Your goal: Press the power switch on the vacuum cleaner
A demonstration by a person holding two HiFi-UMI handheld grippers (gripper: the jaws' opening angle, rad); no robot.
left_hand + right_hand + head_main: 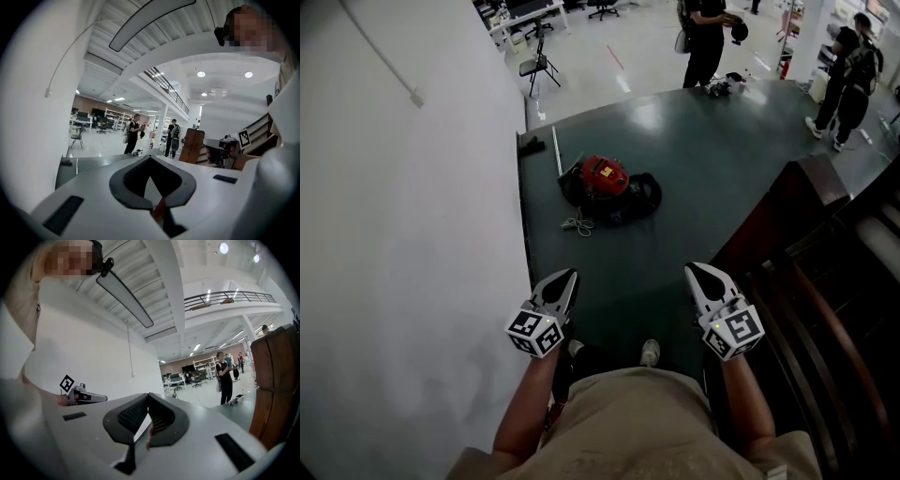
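Note:
The vacuum cleaner [605, 176] is a red canister with a black hose coiled round it. It lies on the dark green floor [694, 169], well ahead of me in the head view. Both grippers are held low in front of my body, far short of it. My left gripper [569, 276] is shut with nothing between its fingers, and its tips meet in its own view [150, 158]. My right gripper [693, 268] is likewise shut and empty [149, 395]. Neither gripper view shows the vacuum cleaner; each shows the other gripper off to the side.
A white wall [412, 234] runs along the left. Dark wooden stairs and a railing [811, 281] stand at the right. A white cord [577, 225] lies by the vacuum, a white rod [556, 150] behind it. Two people [705, 42] [853, 75] stand at the floor's far edge.

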